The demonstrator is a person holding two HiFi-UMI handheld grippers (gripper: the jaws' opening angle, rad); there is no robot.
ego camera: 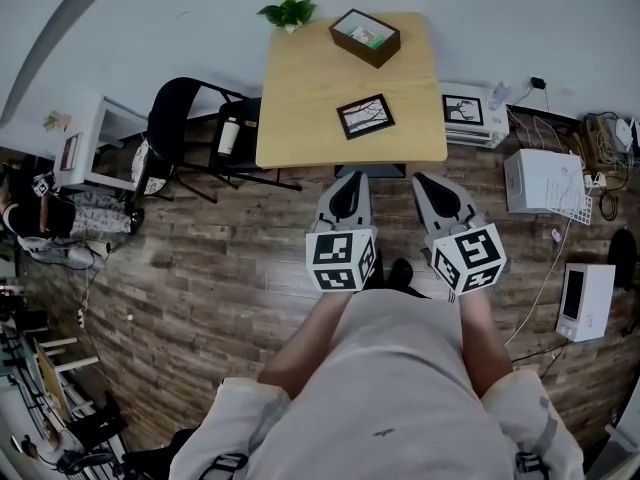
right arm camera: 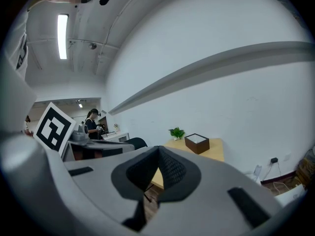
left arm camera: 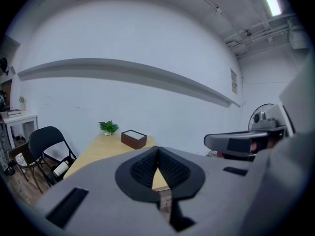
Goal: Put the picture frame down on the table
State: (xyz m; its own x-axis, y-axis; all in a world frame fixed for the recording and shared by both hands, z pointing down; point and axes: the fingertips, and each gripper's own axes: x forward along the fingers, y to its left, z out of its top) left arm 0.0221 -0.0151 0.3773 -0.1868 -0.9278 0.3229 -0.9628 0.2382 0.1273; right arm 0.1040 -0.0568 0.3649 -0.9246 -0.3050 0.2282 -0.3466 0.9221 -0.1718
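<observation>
Picture frame (ego camera: 365,116) is lying flat on the table (ego camera: 300,88), task seemingly done, while left gripper (ego camera: 350,176) and right gripper (ego camera: 426,180) are being held closed, empty.

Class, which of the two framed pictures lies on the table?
The black-framed picture, flat on the wooden table; the white-framed picture sits on the floor beside it.

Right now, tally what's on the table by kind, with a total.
On the table:
potted plant: 1
brown box: 1
picture frame, lying flat: 1
Total: 3
</observation>
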